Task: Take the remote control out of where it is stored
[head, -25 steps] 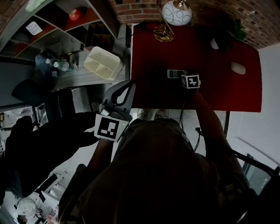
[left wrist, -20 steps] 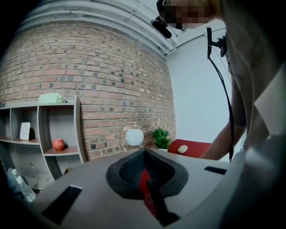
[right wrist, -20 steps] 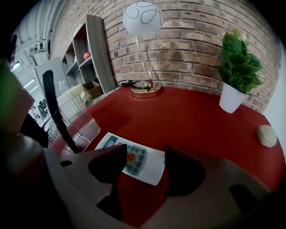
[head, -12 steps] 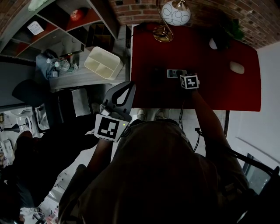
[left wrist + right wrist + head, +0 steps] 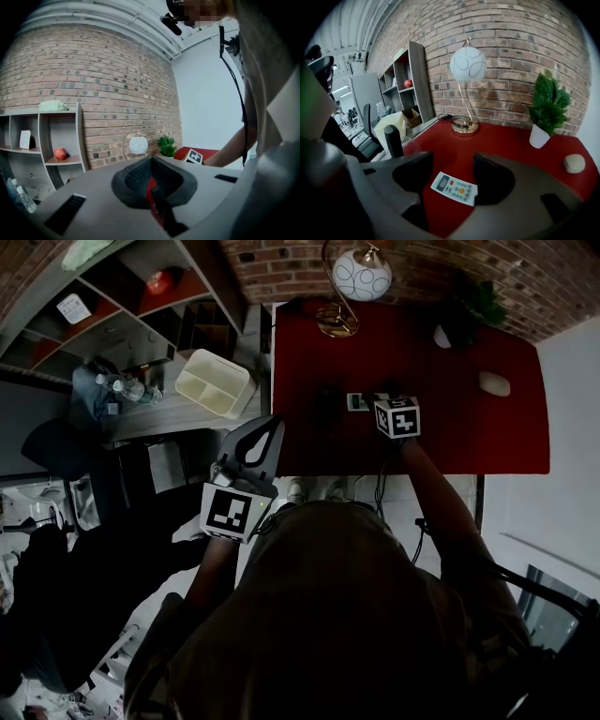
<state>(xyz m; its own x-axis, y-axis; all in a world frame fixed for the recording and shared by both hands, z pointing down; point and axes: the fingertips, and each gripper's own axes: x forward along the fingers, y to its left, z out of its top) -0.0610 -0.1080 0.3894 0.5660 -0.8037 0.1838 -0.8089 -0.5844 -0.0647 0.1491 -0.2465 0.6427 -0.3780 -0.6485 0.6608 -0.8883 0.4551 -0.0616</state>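
The white remote control (image 5: 454,188) lies flat on the red table (image 5: 506,145), apart from both grippers. In the head view the remote control (image 5: 358,401) shows just left of the right gripper's marker cube. My right gripper (image 5: 451,169) hovers above the remote and points down at it, open, with nothing between its jaws. From the head view the right gripper (image 5: 377,401) sits over the table's near middle. My left gripper (image 5: 262,432) hangs off the table's left front corner, shut and empty. In the left gripper view the left gripper (image 5: 151,169) has its pads meeting.
A globe lamp (image 5: 361,276) and a potted plant (image 5: 548,101) stand at the table's back by the brick wall. A small white round object (image 5: 494,383) lies at the right. Left of the table are a cream divided tray (image 5: 216,382) and open shelves (image 5: 122,296).
My right gripper has risen off the table above the remote, jaws unchanged. The remote stays lying on the table. The left gripper has kept still.
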